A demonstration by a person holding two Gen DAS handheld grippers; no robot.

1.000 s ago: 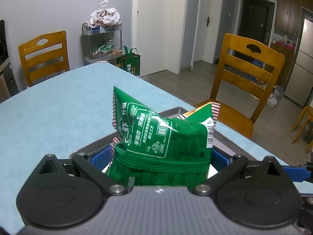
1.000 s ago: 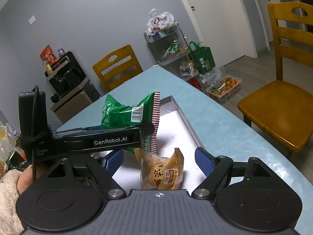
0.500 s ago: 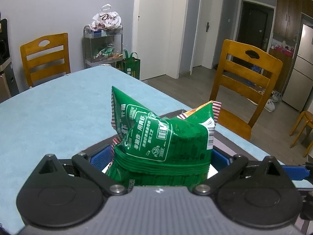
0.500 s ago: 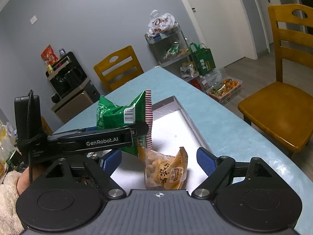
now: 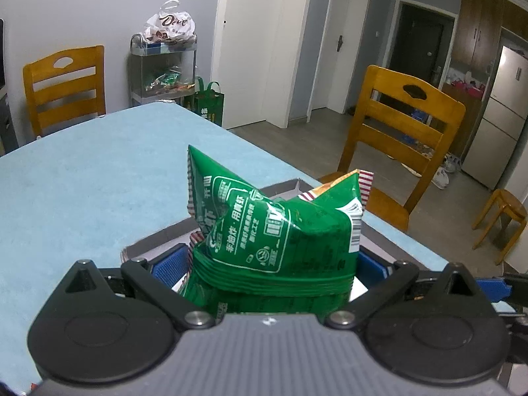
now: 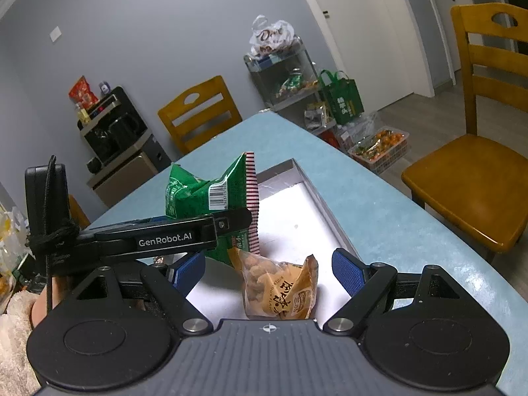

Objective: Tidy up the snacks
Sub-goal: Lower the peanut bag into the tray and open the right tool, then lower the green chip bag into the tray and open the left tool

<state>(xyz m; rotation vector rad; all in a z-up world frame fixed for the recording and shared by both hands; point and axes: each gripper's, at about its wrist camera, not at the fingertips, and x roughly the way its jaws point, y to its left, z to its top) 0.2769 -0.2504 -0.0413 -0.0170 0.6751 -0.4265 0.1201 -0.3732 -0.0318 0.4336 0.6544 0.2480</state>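
A shallow tray [image 6: 325, 206] lies on the desk [image 6: 379, 198] near its right edge. Inside it, a small peanut packet [image 6: 280, 288] sits at the near end, between the right gripper's [image 6: 269, 272] spread fingers. Just behind it, to the left, the left gripper [image 5: 270, 264] holds a larger snack bag [image 5: 274, 231] above the tray. Chairs [image 6: 475, 165] stand beyond the desk's far and right sides.

Snack inventory: item count by kind

Two grippers [image 6: 267, 274] [image 5: 269, 264]; one green snack packet [image 5: 274, 227]; one orange snack packet [image 6: 280, 287]; one shallow tray [image 6: 316, 194]; one counter [image 5: 82, 181]; two wooden chairs [image 5: 399, 138] [image 5: 64, 85]; one wire shelf cart [image 5: 163, 66]; one green tote bag [image 6: 341, 97].
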